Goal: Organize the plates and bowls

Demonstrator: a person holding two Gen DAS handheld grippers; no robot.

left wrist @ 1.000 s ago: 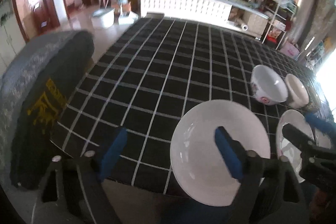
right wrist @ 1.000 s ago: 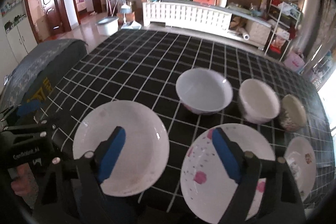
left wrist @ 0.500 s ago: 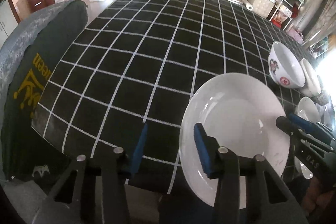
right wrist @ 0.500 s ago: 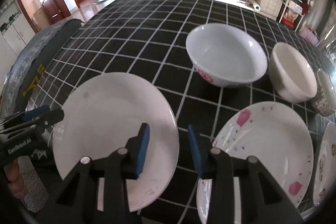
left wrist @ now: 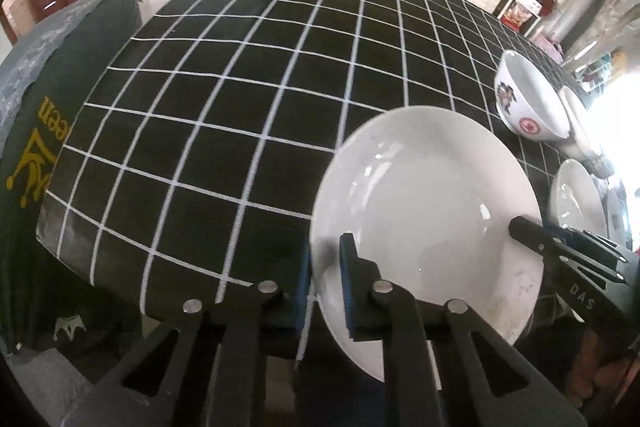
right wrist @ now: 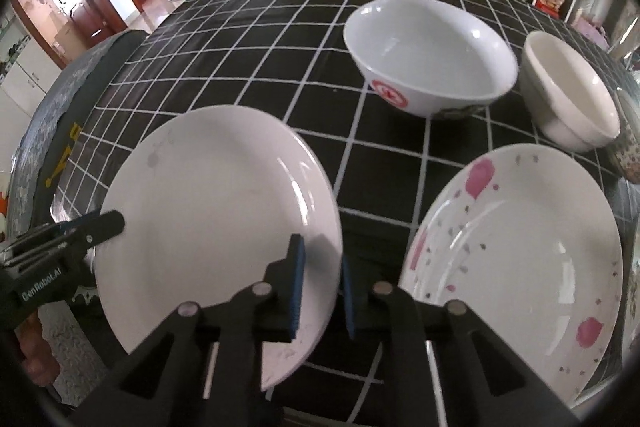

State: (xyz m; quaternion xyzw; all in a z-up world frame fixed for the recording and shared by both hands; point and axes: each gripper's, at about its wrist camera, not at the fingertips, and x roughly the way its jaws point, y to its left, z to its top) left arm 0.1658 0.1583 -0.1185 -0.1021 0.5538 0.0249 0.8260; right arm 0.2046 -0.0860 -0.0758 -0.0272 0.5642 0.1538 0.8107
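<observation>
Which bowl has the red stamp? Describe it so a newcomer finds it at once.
Start at the black checked tablecloth. Behind the two big plates stand bowls in a row; take the largest white bowl, the leftmost. Unlike the plain cream bowl beside it, it carries a round red mark low on its outer wall.

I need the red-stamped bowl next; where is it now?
In the right wrist view the red-stamped bowl stands on the checked tablecloth, behind both plates, left of the cream bowl.
</observation>
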